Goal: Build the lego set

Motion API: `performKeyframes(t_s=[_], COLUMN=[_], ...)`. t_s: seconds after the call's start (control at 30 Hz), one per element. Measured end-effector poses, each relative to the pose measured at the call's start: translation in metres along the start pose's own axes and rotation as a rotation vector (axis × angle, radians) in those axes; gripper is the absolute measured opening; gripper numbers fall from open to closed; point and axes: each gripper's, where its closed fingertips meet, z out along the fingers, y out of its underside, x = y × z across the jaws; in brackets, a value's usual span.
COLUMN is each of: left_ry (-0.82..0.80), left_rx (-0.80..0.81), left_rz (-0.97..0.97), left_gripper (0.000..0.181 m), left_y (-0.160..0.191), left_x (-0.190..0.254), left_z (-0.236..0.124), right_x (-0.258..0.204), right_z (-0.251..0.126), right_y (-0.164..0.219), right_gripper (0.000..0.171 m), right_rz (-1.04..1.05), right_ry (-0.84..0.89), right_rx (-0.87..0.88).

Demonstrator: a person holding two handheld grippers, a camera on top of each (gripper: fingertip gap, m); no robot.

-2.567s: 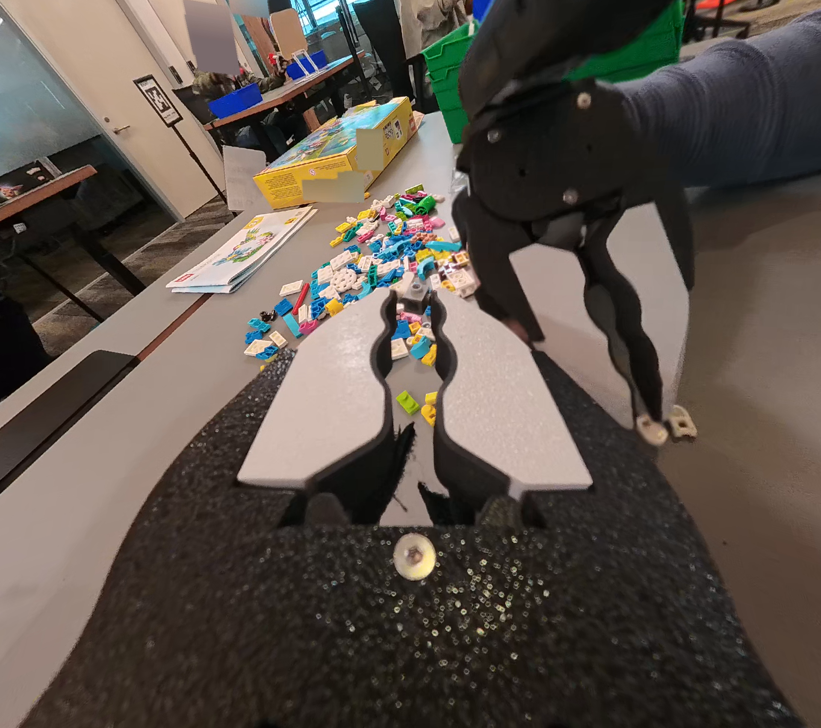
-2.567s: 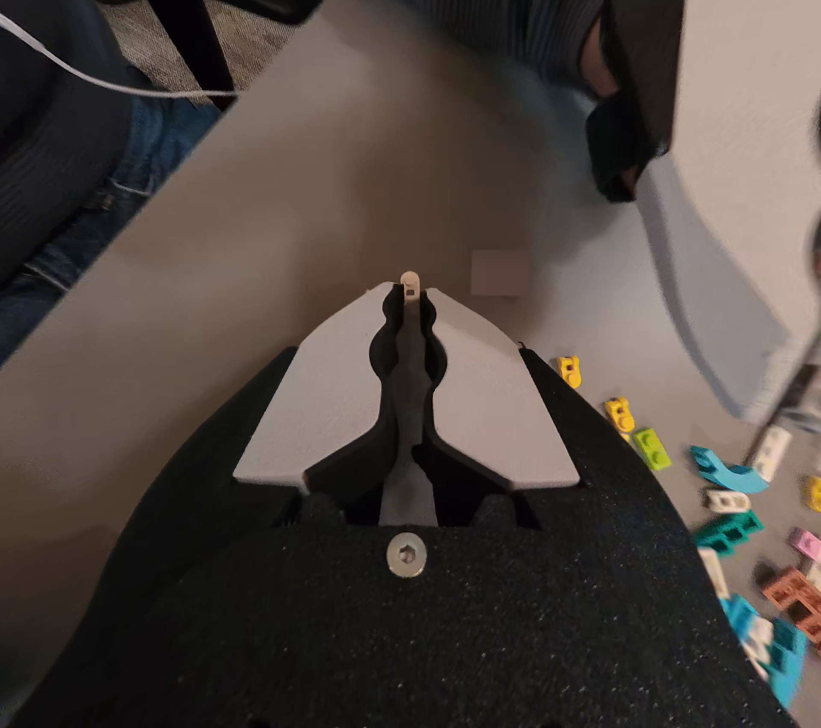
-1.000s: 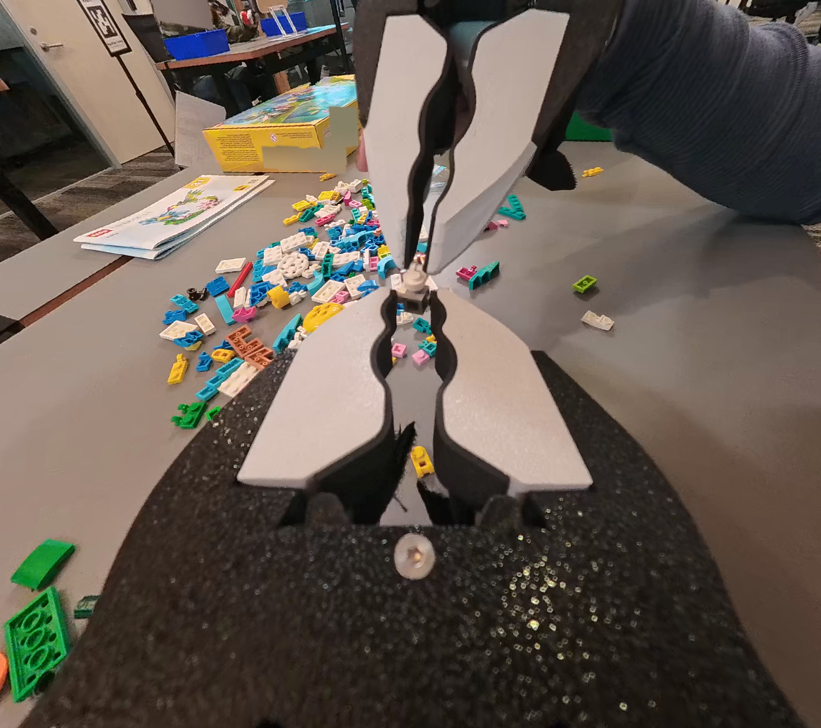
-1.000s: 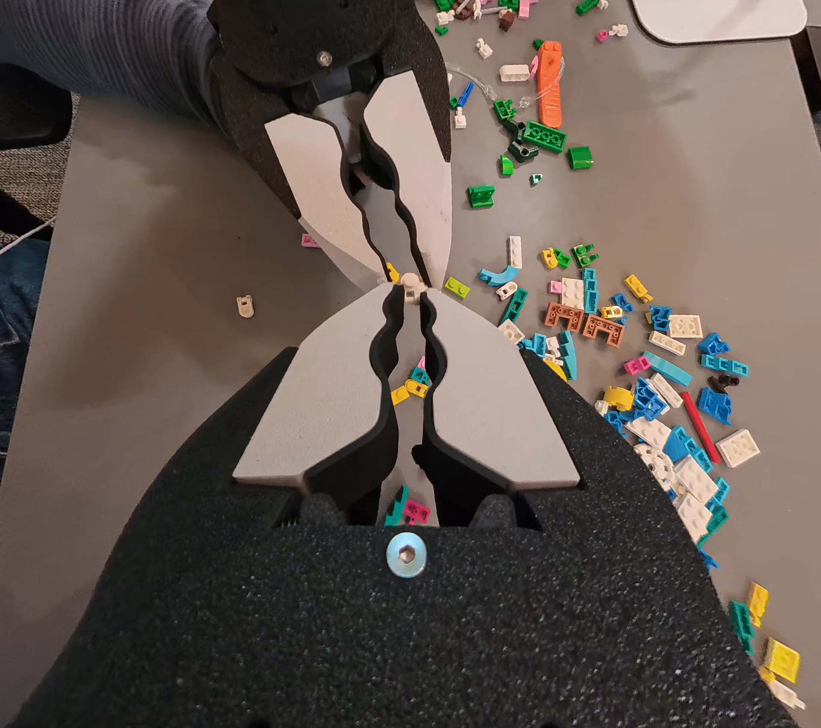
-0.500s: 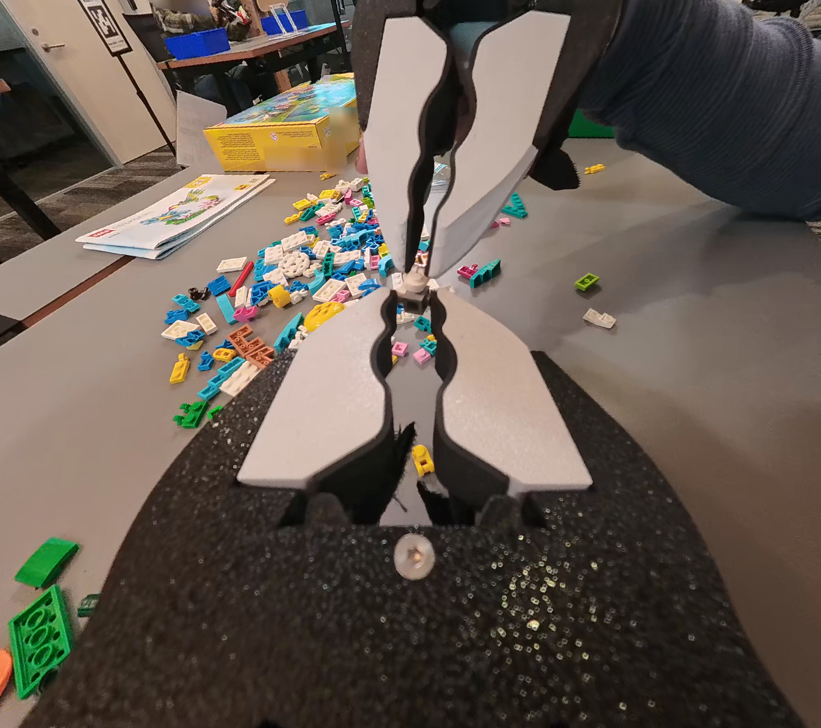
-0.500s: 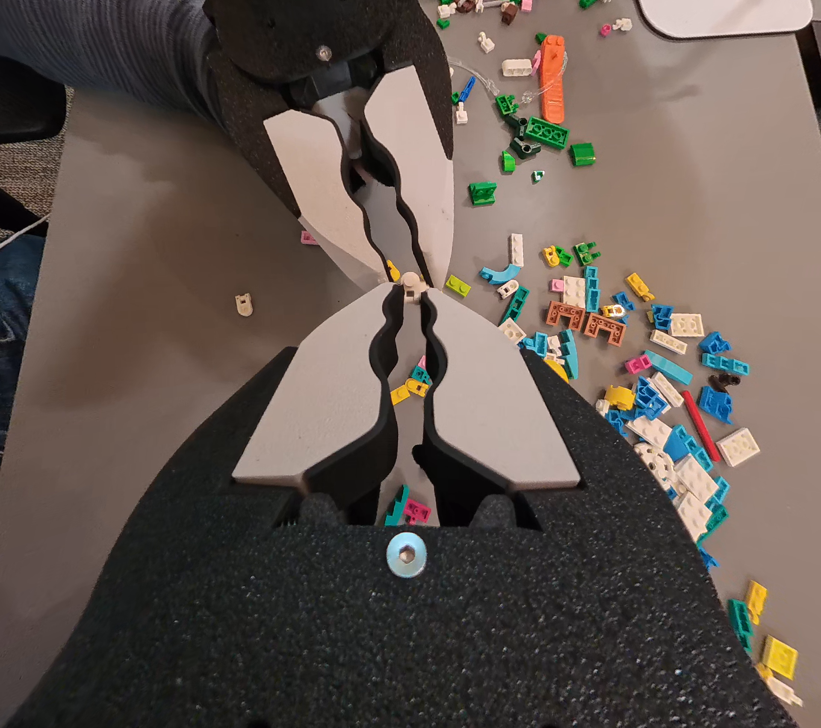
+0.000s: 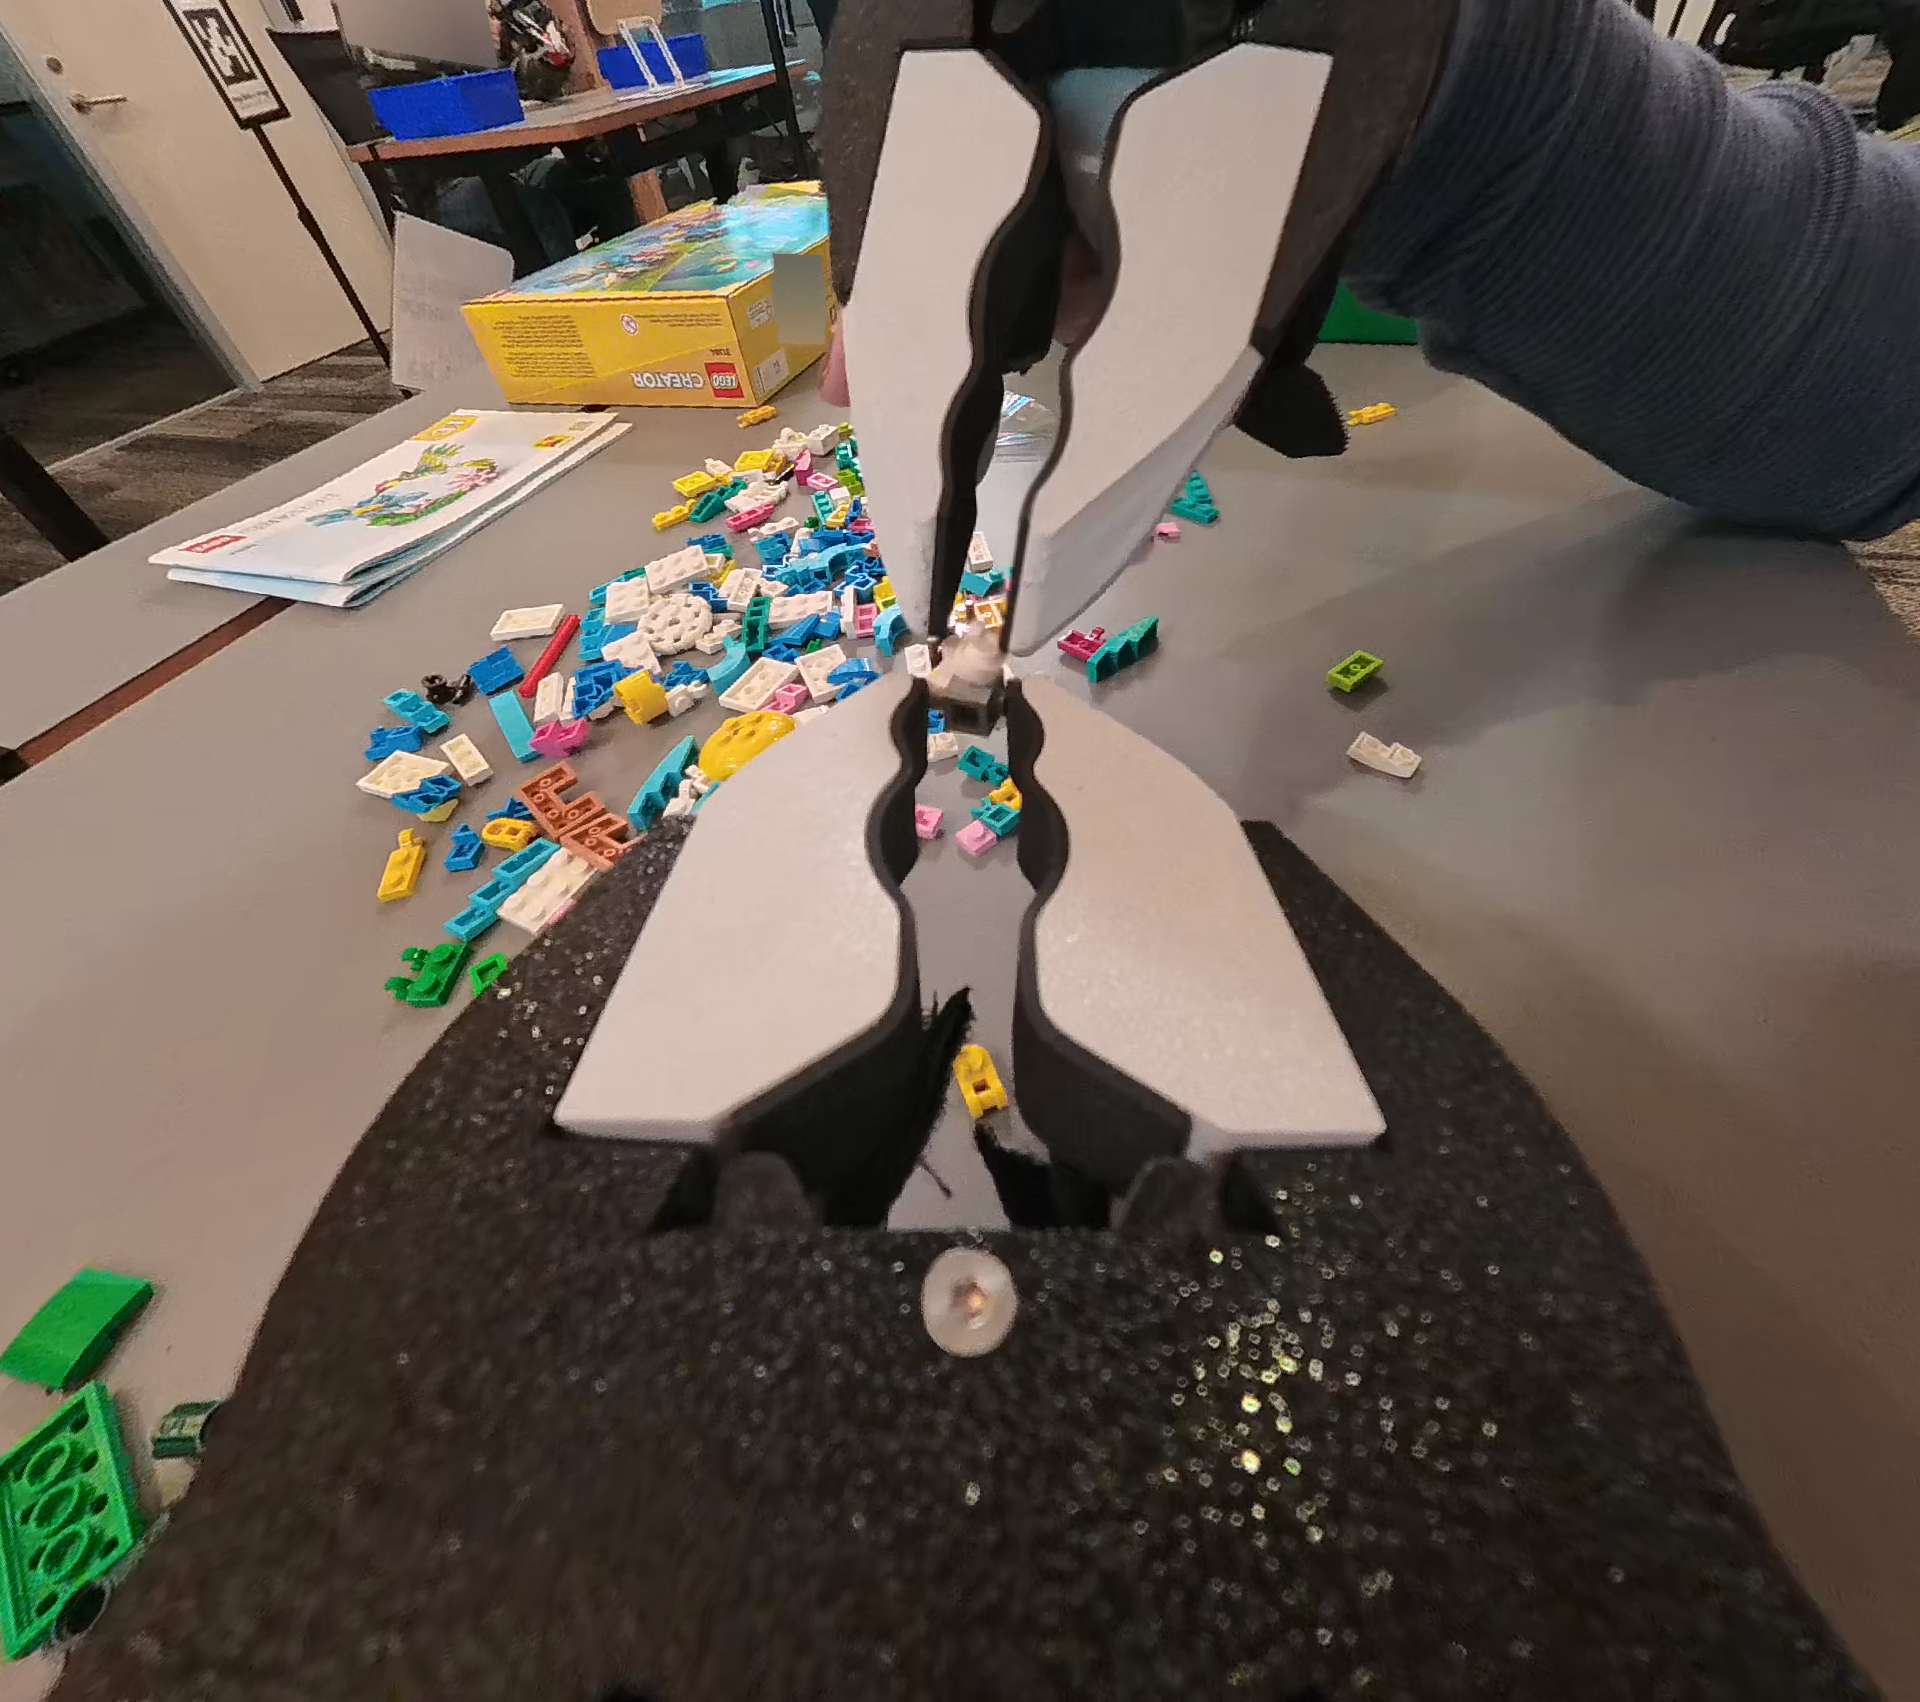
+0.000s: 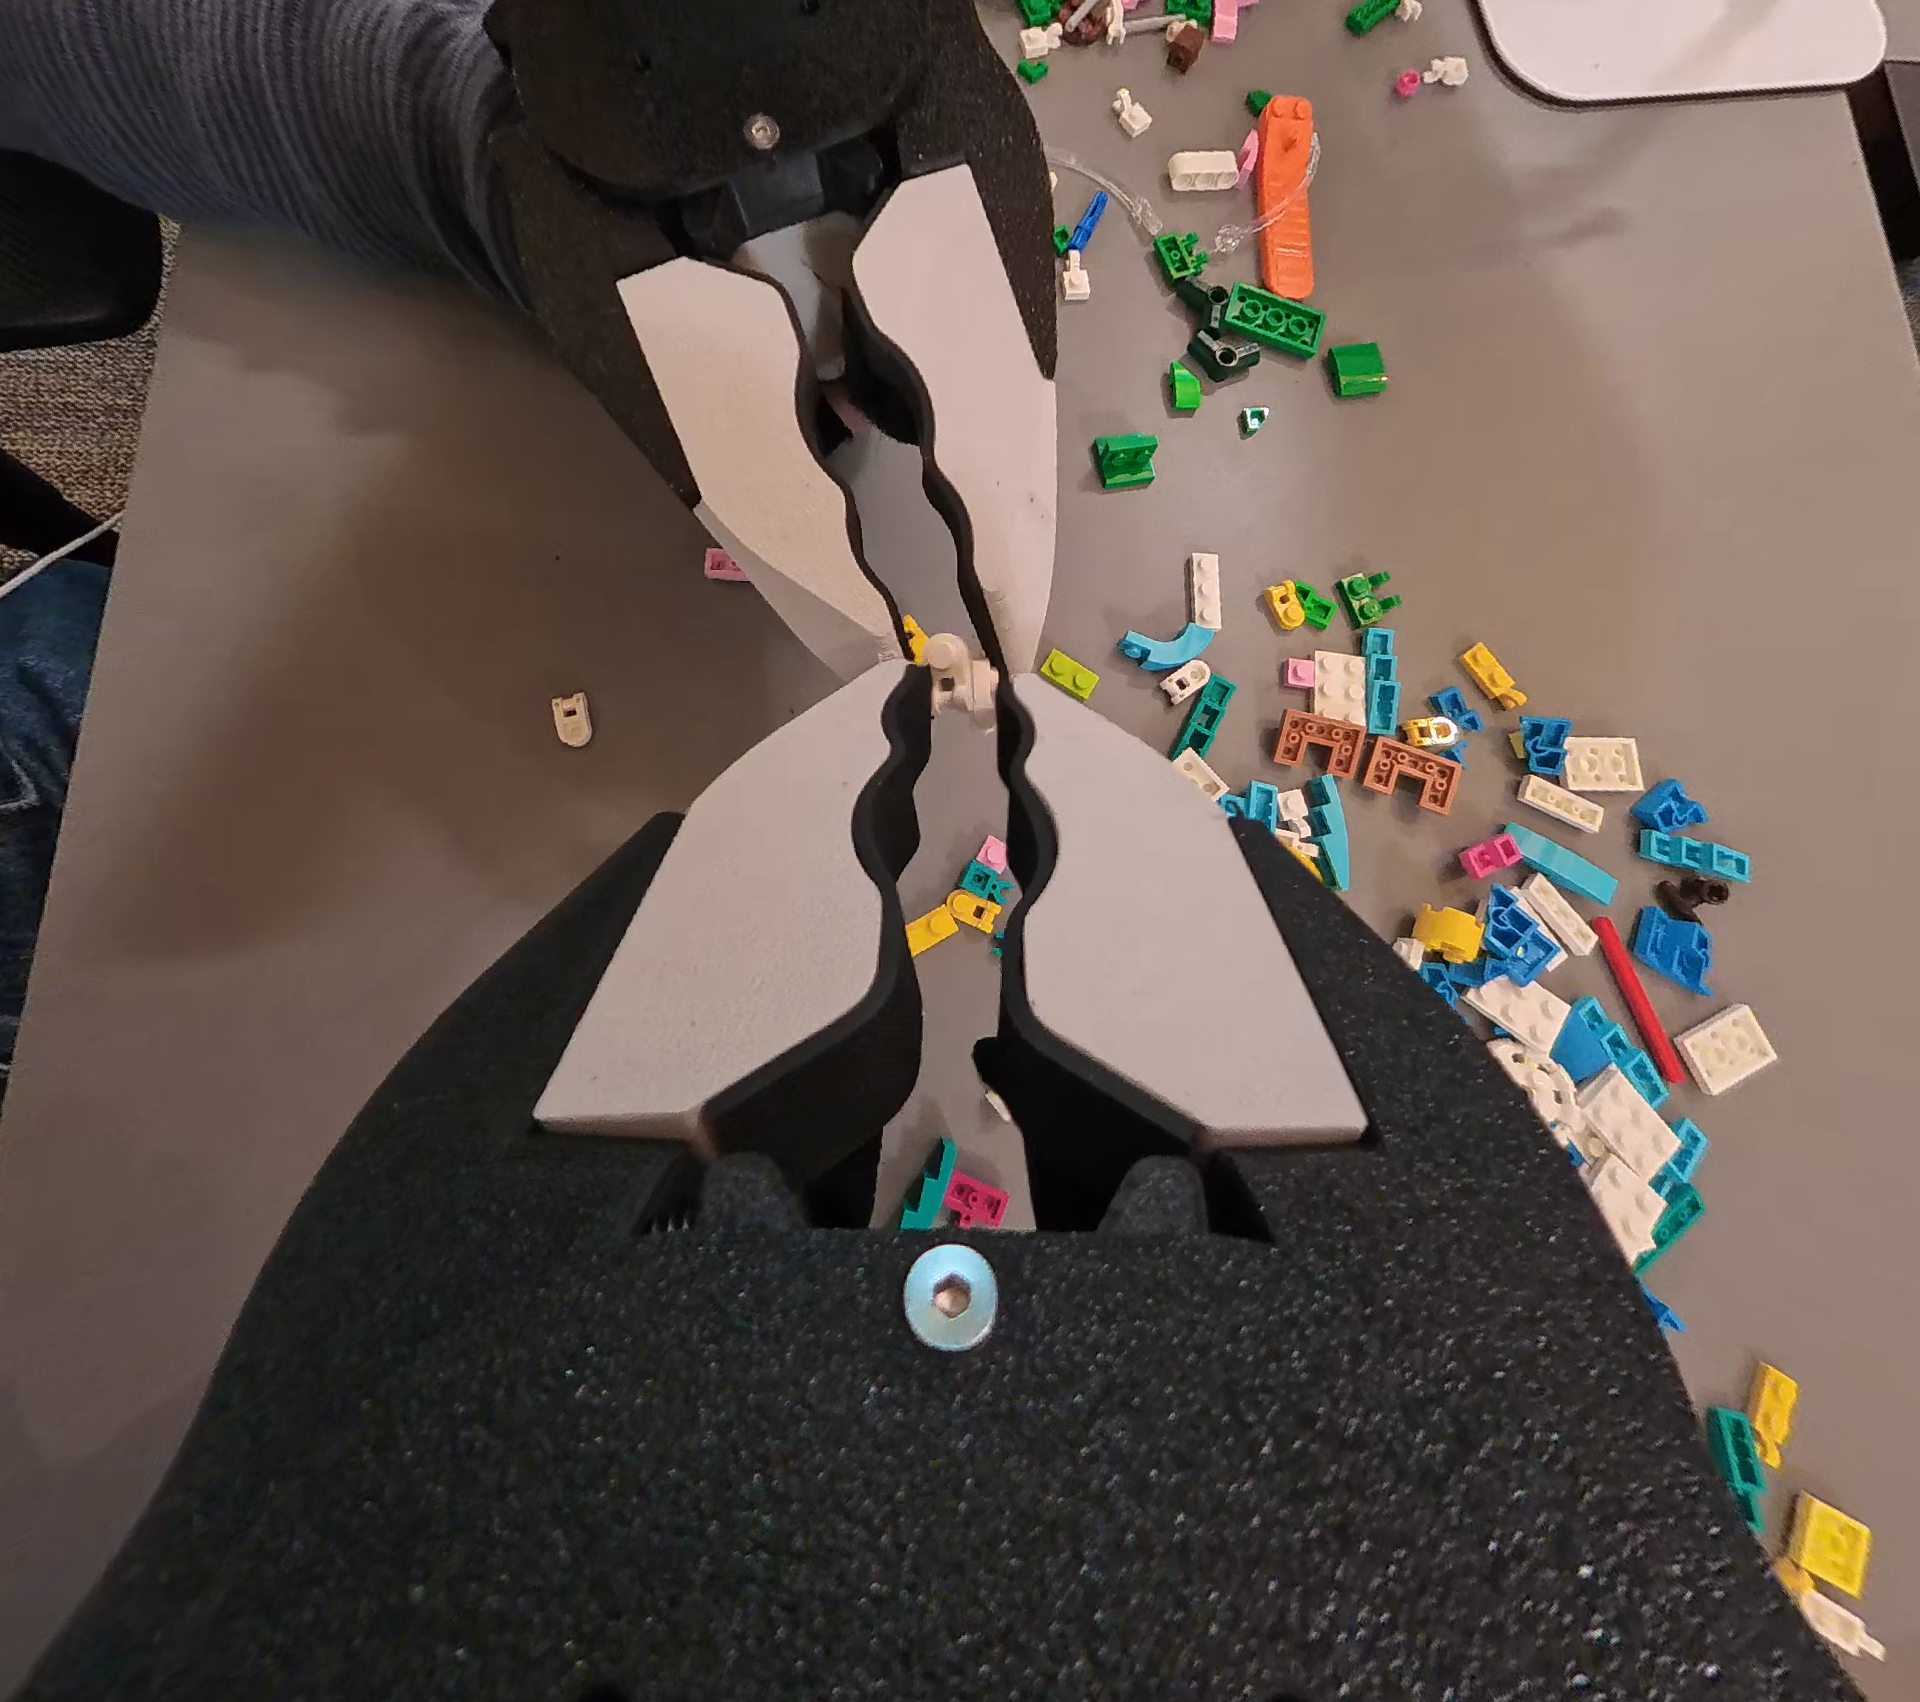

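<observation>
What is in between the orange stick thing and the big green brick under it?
Nothing; in the right wrist view the orange stick ends just above the green brick, with only a thin strip of bare grey table between them.

right gripper (image 8: 961, 686) | now tip to tip with left gripper (image 7: 961, 702), no longer off beside it | cream piece (image 8: 956, 676) now touches grey piece (image 7: 964, 702) between fingertips

Matt grey worktop (image 8: 1558, 509); glossy plastic bricks (image 8: 1558, 925); rough, grainy black tool body (image 7: 935, 1444) with smooth matt grey fingers (image 7: 758, 925).
</observation>
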Motion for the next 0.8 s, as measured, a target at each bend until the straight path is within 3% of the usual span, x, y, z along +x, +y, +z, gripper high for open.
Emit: performKeyframes(t_s=[0.63,0.8], left_ry=[0.019,0.029], left_rx=[0.017,0.040], left_rz=[-0.026,-0.070], left_gripper=[0.014,0.014], left_y=[-0.002,-0.005], left_x=[0.001,-0.001], left_z=[-0.001,-0.004], right_x=[0.002,-0.005], right_z=[-0.003,-0.013], right_y=[-0.004,-0.013], right_gripper=[0.012,0.035], right_rz=[-0.004,-0.170], right_ry=[0.010,0.039], right_rx=[0.030,0.103])
